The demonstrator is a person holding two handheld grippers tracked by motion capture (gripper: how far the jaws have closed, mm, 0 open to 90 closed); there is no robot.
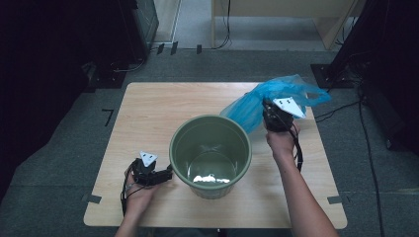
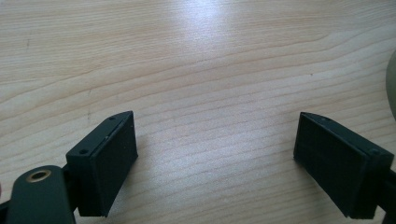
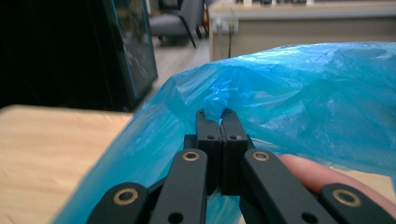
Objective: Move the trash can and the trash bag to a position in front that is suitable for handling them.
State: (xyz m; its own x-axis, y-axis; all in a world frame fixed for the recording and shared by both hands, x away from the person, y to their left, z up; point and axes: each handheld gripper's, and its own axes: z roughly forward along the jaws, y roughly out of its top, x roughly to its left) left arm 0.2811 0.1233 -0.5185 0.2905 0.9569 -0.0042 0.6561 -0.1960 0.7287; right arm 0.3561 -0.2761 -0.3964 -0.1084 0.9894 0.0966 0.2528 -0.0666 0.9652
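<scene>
My right tongs [image 3: 216, 122] are clenched on the blue plastic bag [image 3: 299, 93], held right of the green bucket [image 1: 210, 154]. My left tongs [image 2: 215, 163] hang released over the worktop [image 2: 196, 70].

Single readable mark, a dark "7" on the grey floor [image 1: 64, 143], just left of the wooden table [image 1: 148, 108], no other legible text or labels

My high view sits above the near edge, facing forward and down over the whole table [image 1: 148, 113]. The left claw [image 2: 215, 154] camera skims close over that same wood, a green bucket [image 1: 210, 153] rim probably at its right edge. The right claw [image 3: 216, 122] camera faces level, pressed against the blue bag [image 3: 303, 93].
</scene>
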